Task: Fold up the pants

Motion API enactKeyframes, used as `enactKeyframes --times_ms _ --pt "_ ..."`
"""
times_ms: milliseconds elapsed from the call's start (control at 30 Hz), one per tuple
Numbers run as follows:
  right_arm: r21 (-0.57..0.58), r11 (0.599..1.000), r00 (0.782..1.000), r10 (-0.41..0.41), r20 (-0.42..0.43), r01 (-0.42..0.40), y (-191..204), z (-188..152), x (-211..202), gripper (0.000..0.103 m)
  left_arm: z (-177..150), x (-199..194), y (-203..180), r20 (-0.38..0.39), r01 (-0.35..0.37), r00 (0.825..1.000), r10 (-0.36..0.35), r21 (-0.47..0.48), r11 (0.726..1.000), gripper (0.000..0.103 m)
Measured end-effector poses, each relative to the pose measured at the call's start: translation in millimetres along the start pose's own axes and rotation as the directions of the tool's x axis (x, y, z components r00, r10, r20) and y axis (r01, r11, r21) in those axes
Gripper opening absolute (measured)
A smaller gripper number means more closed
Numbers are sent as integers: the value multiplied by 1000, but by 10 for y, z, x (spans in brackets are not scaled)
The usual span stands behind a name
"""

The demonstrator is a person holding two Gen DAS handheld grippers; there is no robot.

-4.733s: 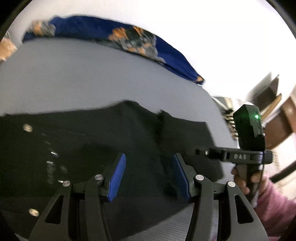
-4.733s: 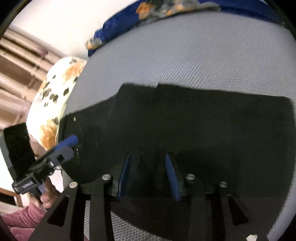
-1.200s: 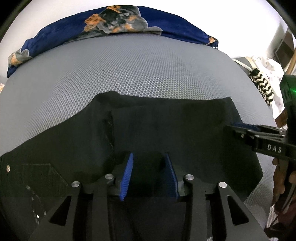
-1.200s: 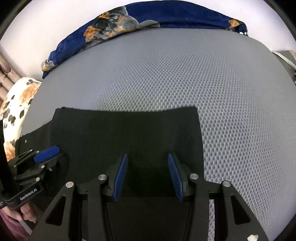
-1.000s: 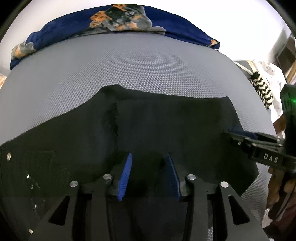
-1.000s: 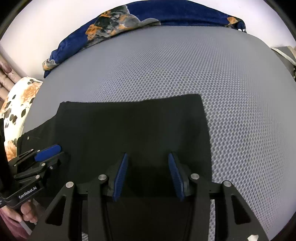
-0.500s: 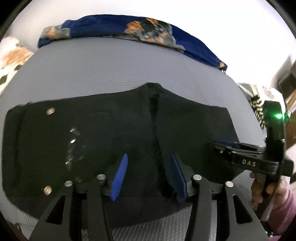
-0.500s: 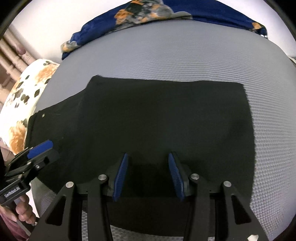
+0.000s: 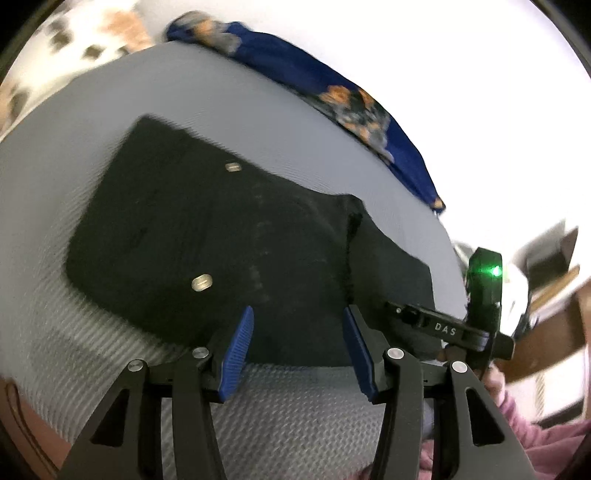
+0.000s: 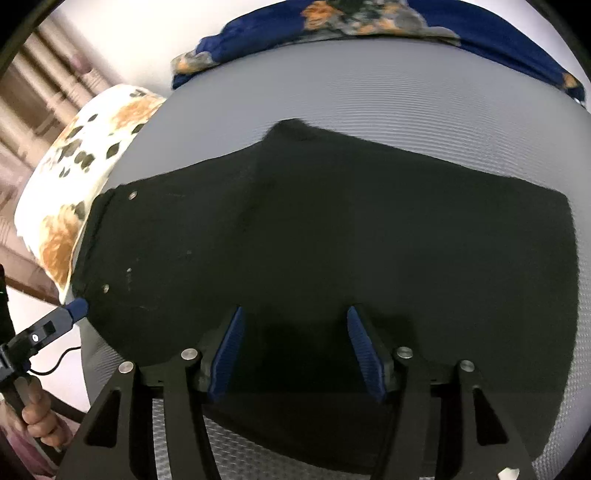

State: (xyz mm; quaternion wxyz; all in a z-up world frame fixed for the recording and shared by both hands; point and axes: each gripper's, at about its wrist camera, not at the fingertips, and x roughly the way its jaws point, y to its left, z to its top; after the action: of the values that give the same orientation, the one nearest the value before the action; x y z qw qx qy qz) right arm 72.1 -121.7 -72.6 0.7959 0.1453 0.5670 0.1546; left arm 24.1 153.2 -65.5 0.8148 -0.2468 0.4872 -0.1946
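The black pants (image 9: 236, 243) lie folded flat on the grey mesh bed surface (image 9: 258, 122), with metal buttons near the waist at the left. They also show in the right wrist view (image 10: 369, 240). My left gripper (image 9: 297, 349) is open and empty, hovering over the near edge of the pants. My right gripper (image 10: 295, 350) is open and empty above the near part of the pants. The right gripper shows at the right in the left wrist view (image 9: 443, 328). The tip of the left gripper shows at the left in the right wrist view (image 10: 59, 321).
A blue patterned blanket (image 9: 332, 88) lies along the far edge of the bed; it also shows in the right wrist view (image 10: 369, 18). A white and orange spotted pillow (image 10: 81, 173) sits at the left. Wooden furniture (image 9: 554, 258) stands to the right.
Both grippers have pulled back and risen from the pants. The left view has swung right, so the waist end now shows whole. Both stay open and empty.
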Motion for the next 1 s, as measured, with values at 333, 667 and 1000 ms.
enactKeyframes --times_ms 333,667,1000 --pt "-39 998 998 43 -35 -44 304 41 152 75 -157 -163 574 80 88 994 -72 -221 971 51" --pt "-18 999 998 30 -55 -31 337 71 186 78 -285 -340 850 200 208 967 -156 -275 939 51" --pt "-50 999 998 -15 -59 12 430 55 234 85 -256 -291 1215 210 174 973 -100 -372 912 54"
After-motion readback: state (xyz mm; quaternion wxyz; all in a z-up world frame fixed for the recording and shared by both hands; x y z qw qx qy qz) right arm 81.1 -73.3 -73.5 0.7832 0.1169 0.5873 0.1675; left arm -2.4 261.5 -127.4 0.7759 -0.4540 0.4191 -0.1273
